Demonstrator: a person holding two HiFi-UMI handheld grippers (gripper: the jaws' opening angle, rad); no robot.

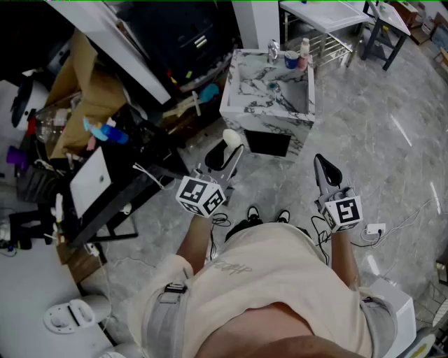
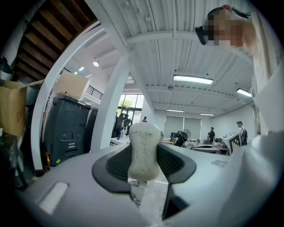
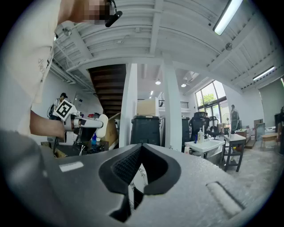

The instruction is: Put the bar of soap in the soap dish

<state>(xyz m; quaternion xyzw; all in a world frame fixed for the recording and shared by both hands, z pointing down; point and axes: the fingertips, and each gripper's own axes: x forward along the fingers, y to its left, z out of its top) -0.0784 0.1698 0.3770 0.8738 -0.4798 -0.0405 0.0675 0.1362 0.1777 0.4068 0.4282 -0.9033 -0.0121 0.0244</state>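
Observation:
The bar of soap [image 2: 143,144] is white, waisted and a little cracked. It stands upright between the two dark pads of my left gripper [image 2: 144,160], which is shut on it. In the head view that left gripper [image 1: 225,154] is held level in front of the person, with the soap [image 1: 232,139] at its tip pointing toward the marble washstand [image 1: 246,110]. My right gripper [image 1: 323,165] hovers to the right at about the same height, shut and empty. In its own view the right gripper [image 3: 140,150] has its jaw tips touching. I cannot pick out a soap dish.
On the washstand's back edge stand a tap [image 1: 273,50], a blue cup [image 1: 291,60] and a bottle [image 1: 304,49]. A cluttered black bench [image 1: 122,189] with cardboard runs along the left. A white table [image 1: 329,15] is behind. A power strip and cable [image 1: 376,229] lie on the grey floor.

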